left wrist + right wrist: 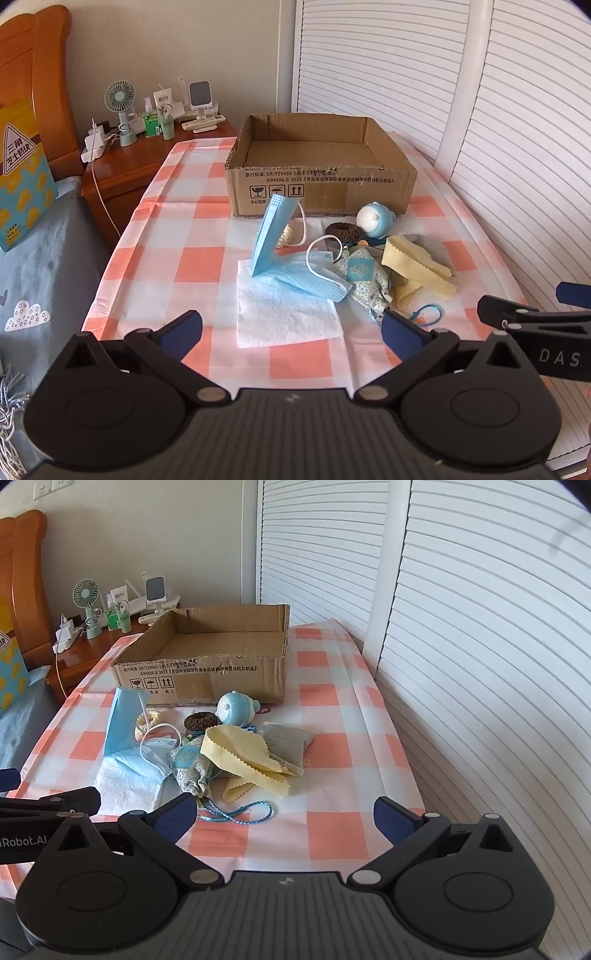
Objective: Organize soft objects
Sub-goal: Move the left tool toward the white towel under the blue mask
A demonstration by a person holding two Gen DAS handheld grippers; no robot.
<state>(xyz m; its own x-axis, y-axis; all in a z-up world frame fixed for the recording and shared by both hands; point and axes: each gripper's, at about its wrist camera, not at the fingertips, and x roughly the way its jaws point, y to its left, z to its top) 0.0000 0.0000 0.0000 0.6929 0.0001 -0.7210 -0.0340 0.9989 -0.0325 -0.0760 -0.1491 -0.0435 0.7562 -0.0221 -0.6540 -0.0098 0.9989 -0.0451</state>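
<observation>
On the checked counter (177,236), a blue face mask (273,236) stands folded over a small pale item, mostly hidden. At three o'clock lie a floral pouch (364,277) and yellow cloth (417,266); a grey pouch (288,744) peeks from under it. The cardboard box (321,173) sits at twelve. Left gripper (291,328) and right gripper (284,812) jaws gape apart, empty.
</observation>
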